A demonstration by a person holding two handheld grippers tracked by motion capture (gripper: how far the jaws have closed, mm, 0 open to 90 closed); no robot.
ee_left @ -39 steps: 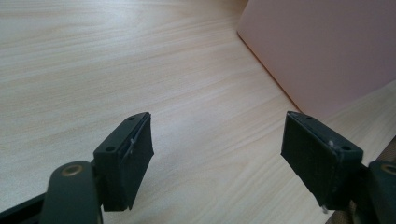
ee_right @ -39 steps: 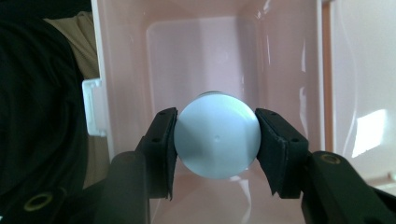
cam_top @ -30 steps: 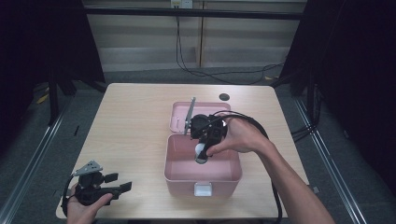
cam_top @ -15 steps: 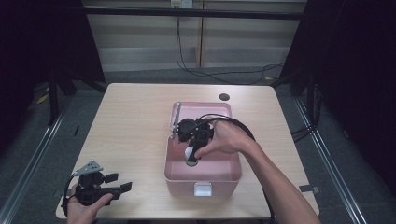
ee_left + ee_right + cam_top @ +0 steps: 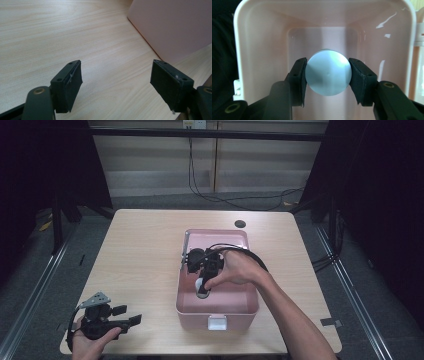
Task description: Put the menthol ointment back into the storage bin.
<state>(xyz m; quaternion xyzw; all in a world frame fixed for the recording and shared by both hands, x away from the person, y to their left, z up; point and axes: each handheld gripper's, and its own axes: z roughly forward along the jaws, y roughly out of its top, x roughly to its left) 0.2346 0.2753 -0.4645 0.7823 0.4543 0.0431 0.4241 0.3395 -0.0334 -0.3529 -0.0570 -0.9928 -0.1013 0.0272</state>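
The right gripper (image 5: 327, 75) is squeezing a round pale-blue lid (image 5: 328, 72) inside the pink box (image 5: 250, 302) on the wooden tabletop (image 5: 140, 255). The left gripper (image 5: 116, 82) is resting with fingers apart. Grey floor (image 5: 45, 270) is lying around.

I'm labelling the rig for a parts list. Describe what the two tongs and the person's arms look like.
Both tongs are black. The left tongs carry a grey three-cornered plate on top and end in flat rectangular pads on arms with brass-coloured rivets. The right tongs have the same black pads, and a black cable loops from them. Both forearms are bare, with no sleeves showing.
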